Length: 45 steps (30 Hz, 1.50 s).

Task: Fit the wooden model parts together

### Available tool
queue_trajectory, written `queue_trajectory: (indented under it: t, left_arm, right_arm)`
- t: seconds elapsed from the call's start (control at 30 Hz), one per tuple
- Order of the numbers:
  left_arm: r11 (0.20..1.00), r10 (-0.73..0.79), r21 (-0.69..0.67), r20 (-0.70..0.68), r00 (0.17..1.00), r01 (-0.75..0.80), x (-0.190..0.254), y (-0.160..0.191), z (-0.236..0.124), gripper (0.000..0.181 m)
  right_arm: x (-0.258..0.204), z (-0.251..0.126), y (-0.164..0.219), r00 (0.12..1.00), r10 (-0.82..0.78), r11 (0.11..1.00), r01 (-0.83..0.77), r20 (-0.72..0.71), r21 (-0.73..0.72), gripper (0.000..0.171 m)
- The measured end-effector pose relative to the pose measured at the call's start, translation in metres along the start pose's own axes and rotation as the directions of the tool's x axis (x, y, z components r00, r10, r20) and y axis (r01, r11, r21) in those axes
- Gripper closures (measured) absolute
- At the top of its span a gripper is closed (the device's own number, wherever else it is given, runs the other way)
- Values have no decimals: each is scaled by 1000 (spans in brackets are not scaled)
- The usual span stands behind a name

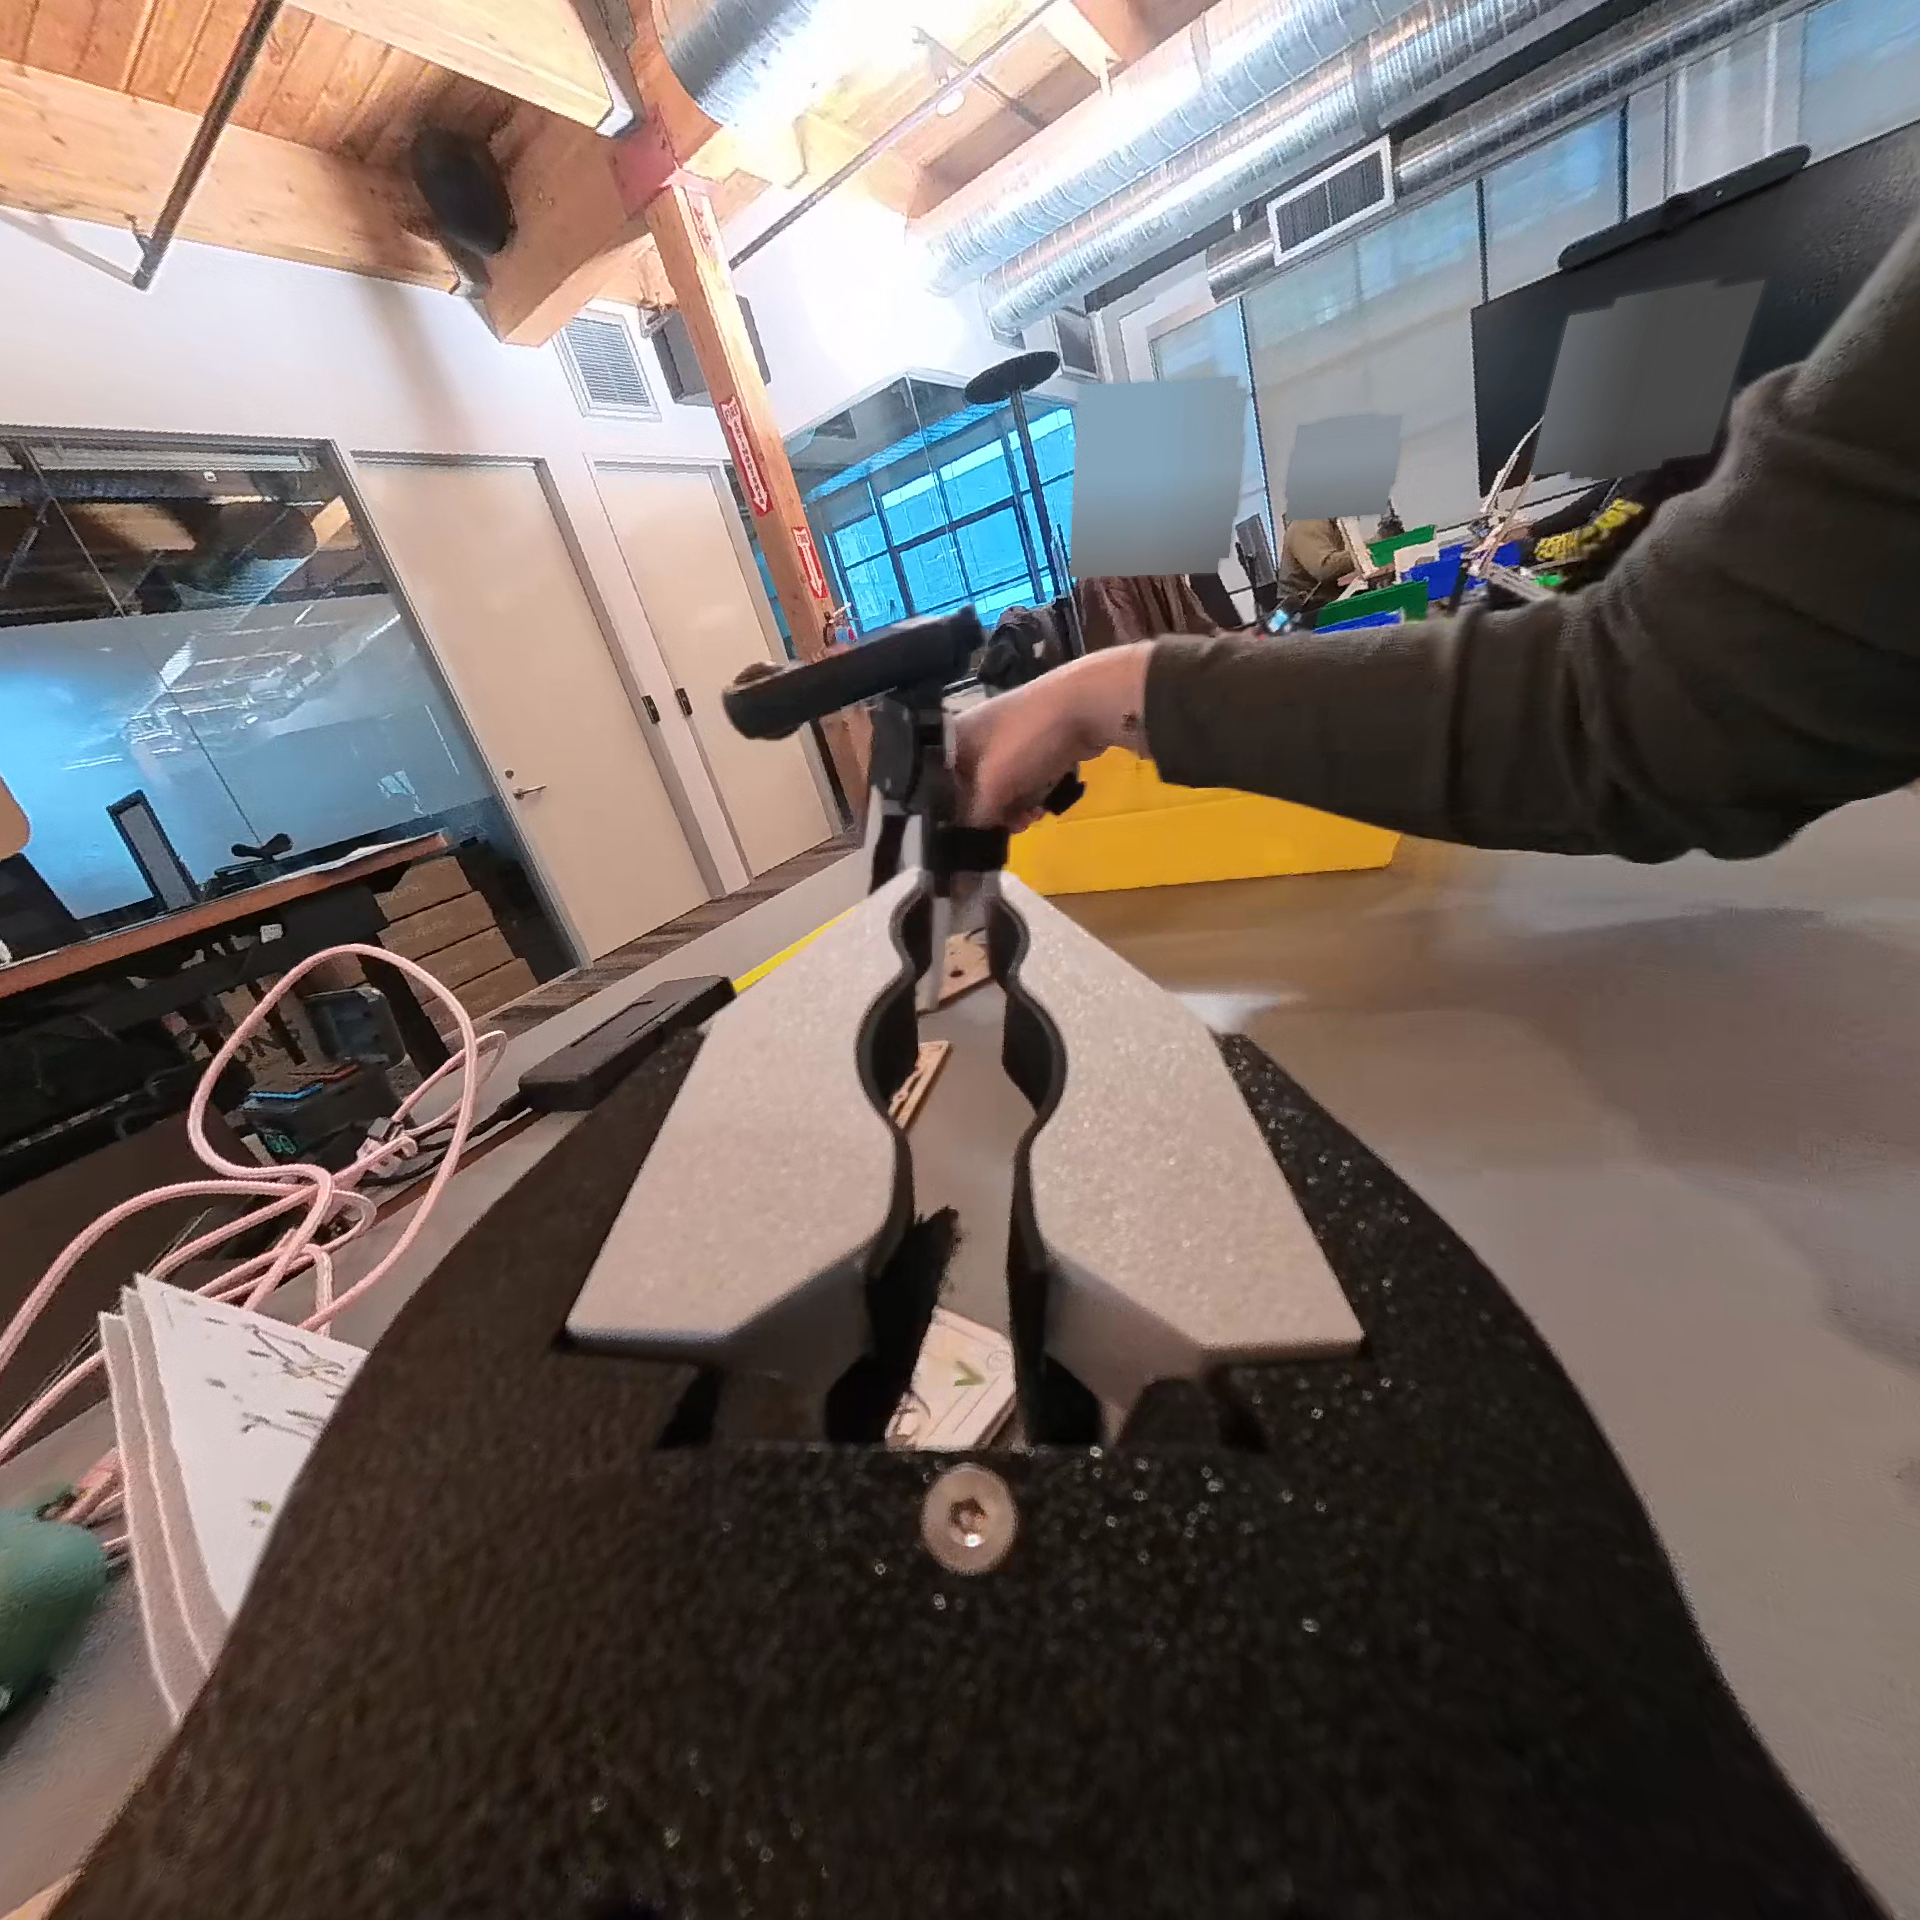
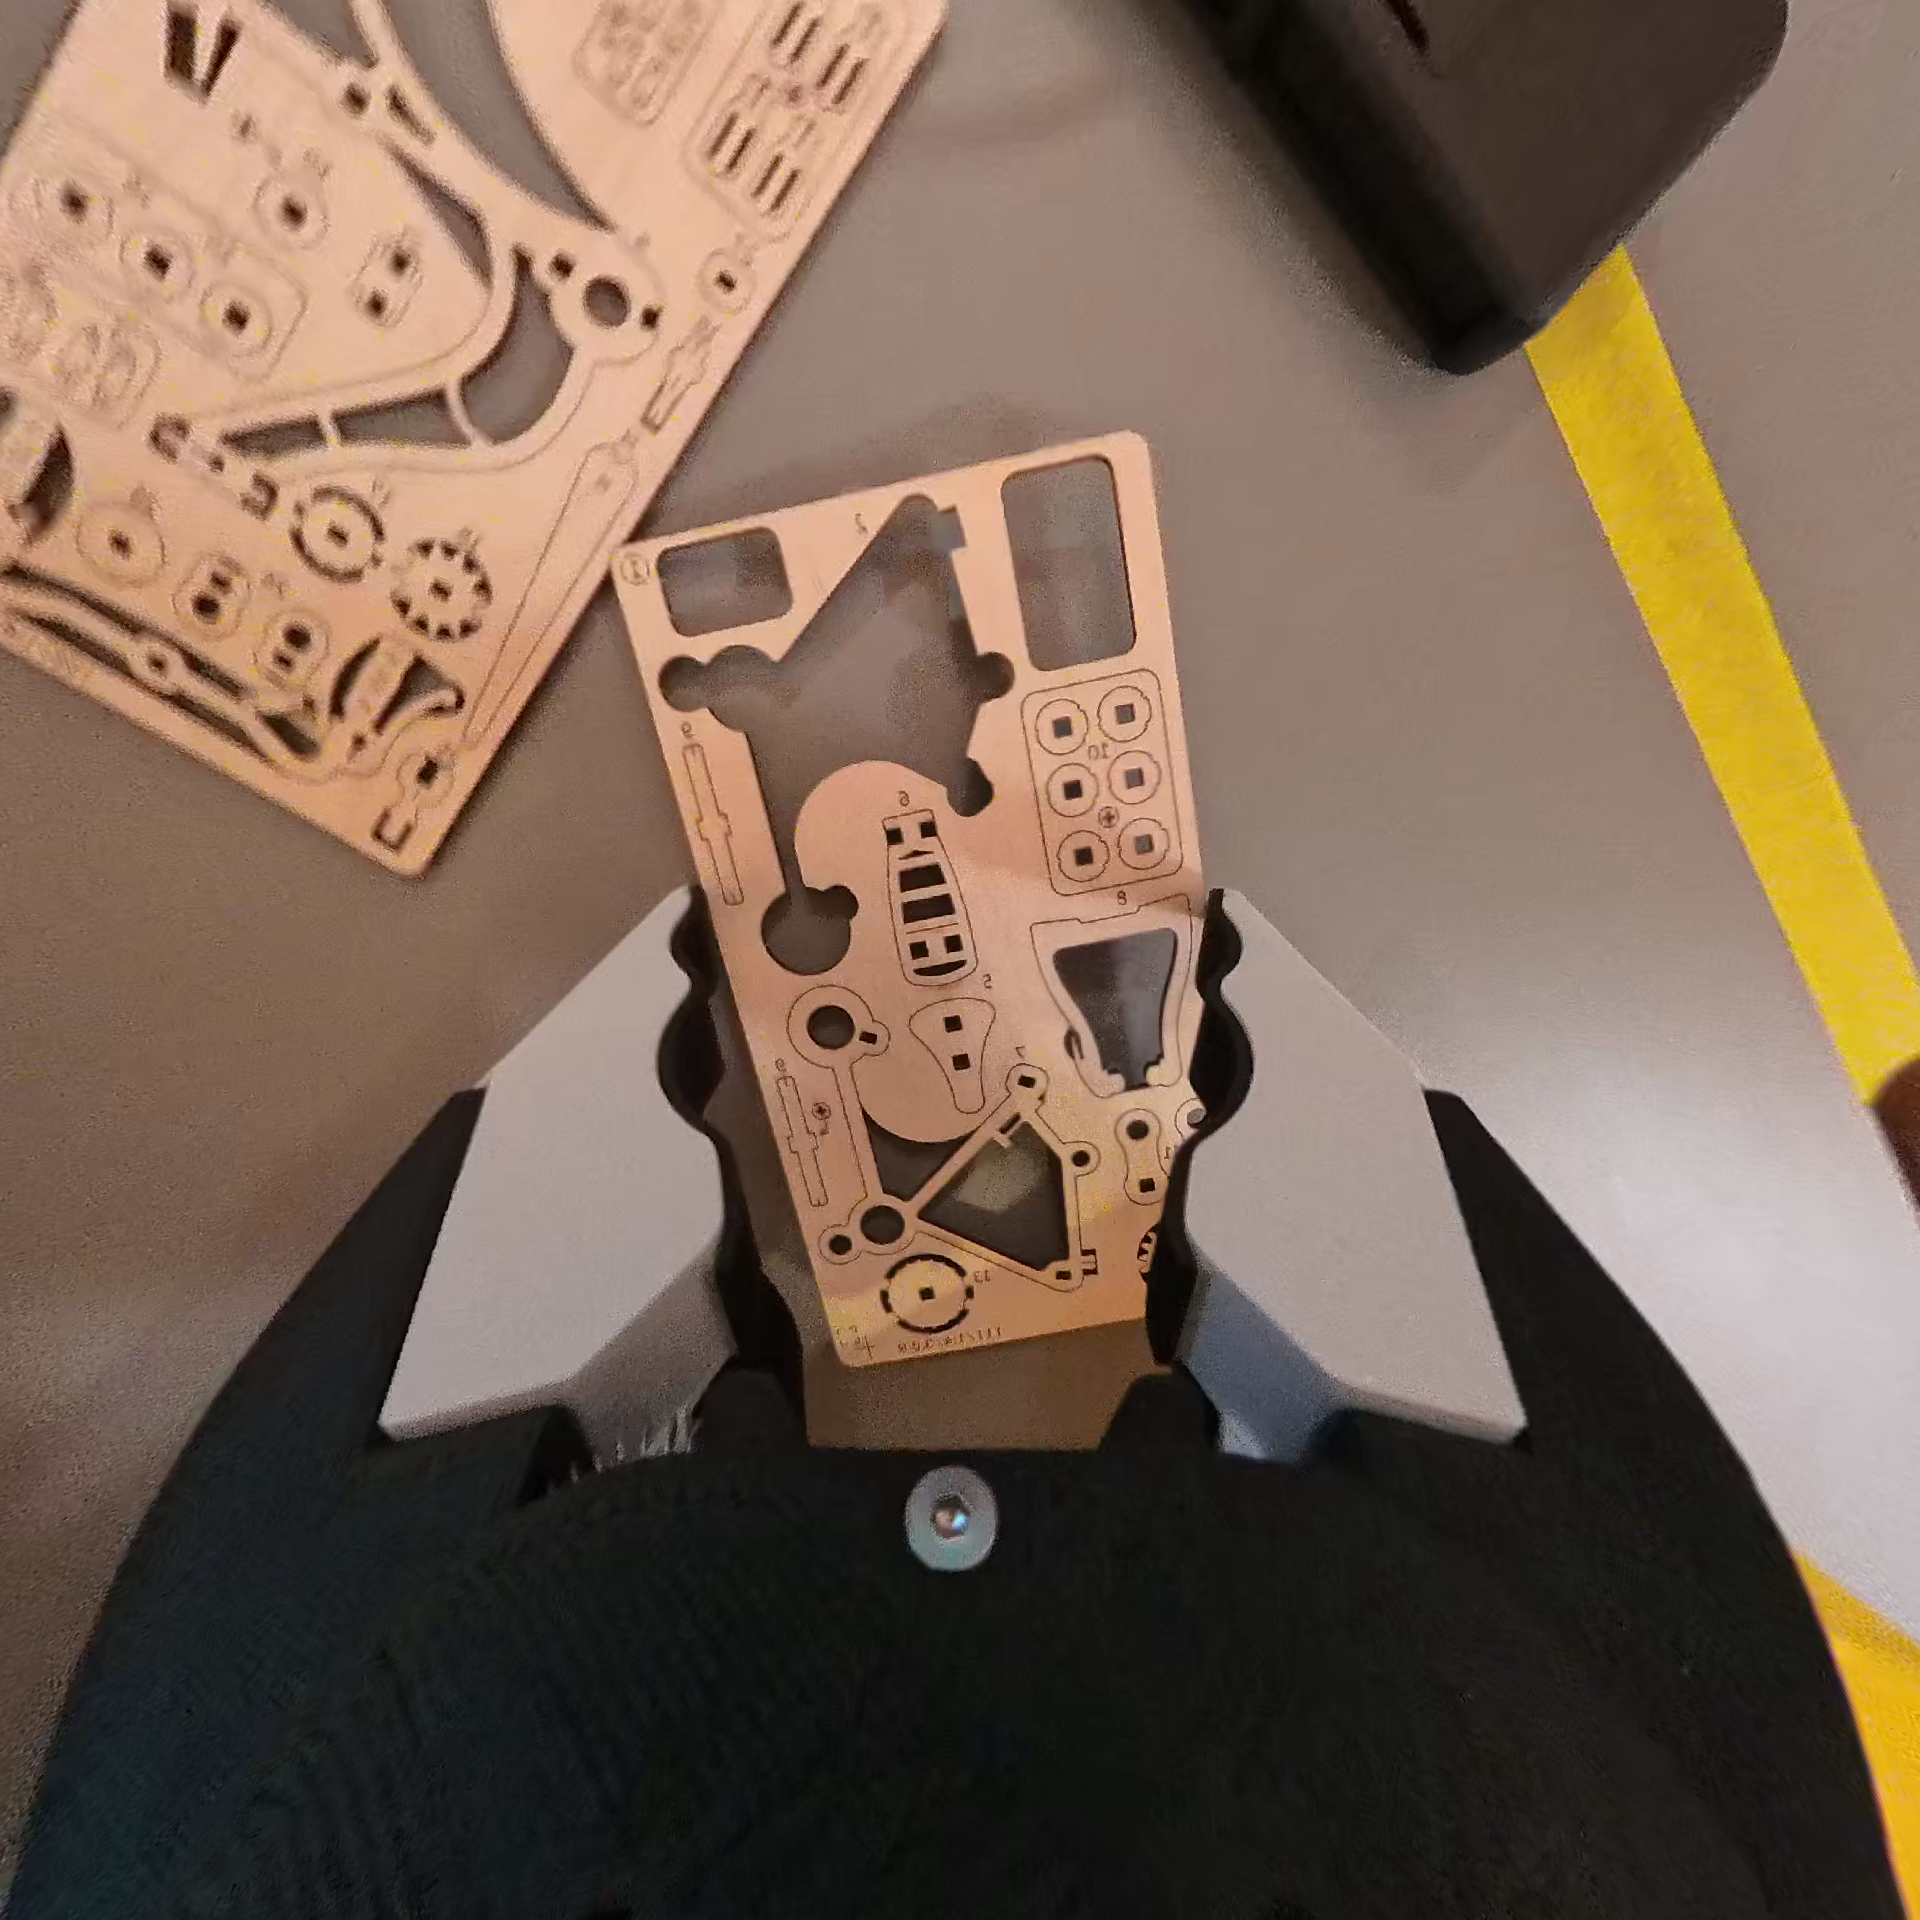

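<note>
My right gripper (image 2: pixel 951 914) is shut on a small wooden parts sheet (image 2: pixel 914 748), its pads pressing the sheet's two long edges. The sheet has several cut-out holes and hangs a little above the grey table (image 2: pixel 1299 623). A larger wooden parts sheet (image 2: pixel 312 416) lies flat at the upper left. In the left wrist view a hand (image 1: pixel 1029 738) holds the right gripper (image 1: pixel 935 831) pointing down, with the small sheet (image 1: pixel 961 961) under it. My left gripper (image 1: pixel 954 909) is empty, its jaws a narrow gap apart. The larger sheet's edge (image 1: pixel 925 1081) shows between its fingers.
A black box (image 2: pixel 1486 156) stands at the upper right beside a yellow tape line (image 2: pixel 1704 623). In the left wrist view a pink cable (image 1: pixel 312 1091), a white booklet (image 1: pixel 229 1455) and a flat black device (image 1: pixel 623 1039) lie left. A yellow bin (image 1: pixel 1195 831) stands behind. Across from one pair of fingers to the other is roughly 30 cm.
</note>
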State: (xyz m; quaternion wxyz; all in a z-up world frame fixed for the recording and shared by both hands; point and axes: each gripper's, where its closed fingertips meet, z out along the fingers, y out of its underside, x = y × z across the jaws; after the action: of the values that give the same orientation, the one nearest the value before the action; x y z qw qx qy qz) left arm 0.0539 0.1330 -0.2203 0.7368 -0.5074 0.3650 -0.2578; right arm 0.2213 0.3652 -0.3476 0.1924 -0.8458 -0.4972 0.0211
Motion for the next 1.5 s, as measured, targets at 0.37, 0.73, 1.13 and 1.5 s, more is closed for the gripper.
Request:
queue_trajectory:
  t: [0.37, 0.73, 1.13, 1.5]
  left_arm:
    - [996, 57, -76, 23, 998, -55, 1, 8, 6, 163]
    - [864, -285, -436, -12, 958, 252, 65, 49, 95, 85]
    - [589, -707, -639, -112, 698, 494, 140, 69, 132, 175]
    - [840, -538, -291, -335, 773, 459, 98, -24, 74, 181]
  right_arm:
    - [-82, -63, 36, 958, -191, 970, 218, -216, 107, 79]
    - [-138, -99, 91, 945, -189, 954, 241, -268, 176, 79]
    - [-170, -122, 123, 938, -213, 920, 286, -272, 268, 79]
    - [-171, -200, 93, 982, 16, 612, 139, -187, 779, 69]
